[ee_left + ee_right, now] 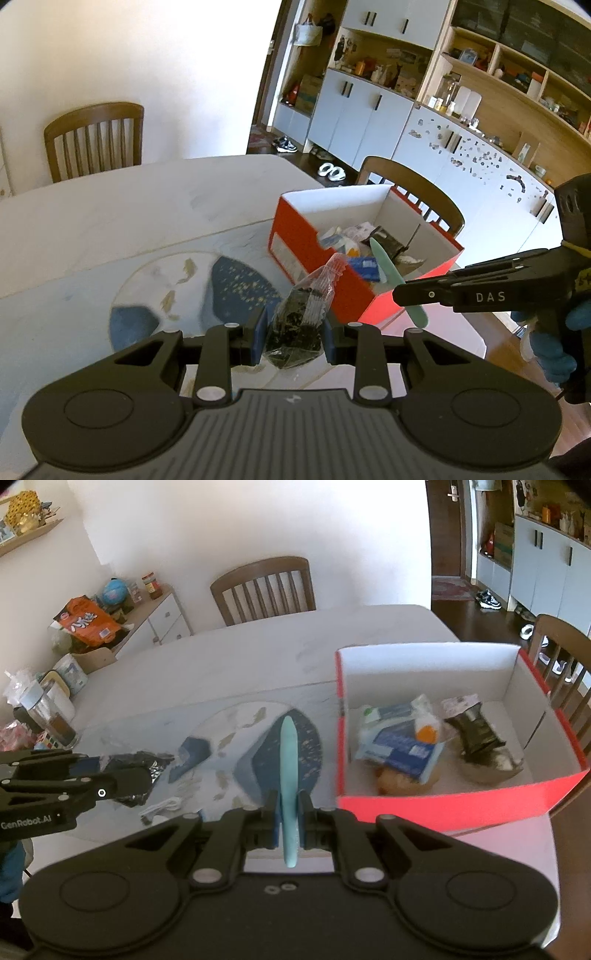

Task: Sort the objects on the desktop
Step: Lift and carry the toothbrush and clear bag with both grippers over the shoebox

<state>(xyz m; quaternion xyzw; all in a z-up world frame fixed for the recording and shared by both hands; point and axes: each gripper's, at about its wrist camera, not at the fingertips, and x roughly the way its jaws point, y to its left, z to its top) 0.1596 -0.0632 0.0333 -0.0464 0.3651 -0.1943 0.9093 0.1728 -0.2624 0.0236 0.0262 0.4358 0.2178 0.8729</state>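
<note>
One red box [443,808], two chairs [262,587], two grippers, perhaps four packets inside box.

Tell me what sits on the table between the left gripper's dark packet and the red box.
In the right wrist view, only the blue patterned mat lies between the packet and the red box; the right gripper's green stick hangs above it.

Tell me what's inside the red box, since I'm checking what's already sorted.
Inside the red box lie a blue-and-white packet, a dark wrapped snack and clear wrappers. Something yellowish sits under the packet, mostly covered; the near wall hides the floor by it.
</note>
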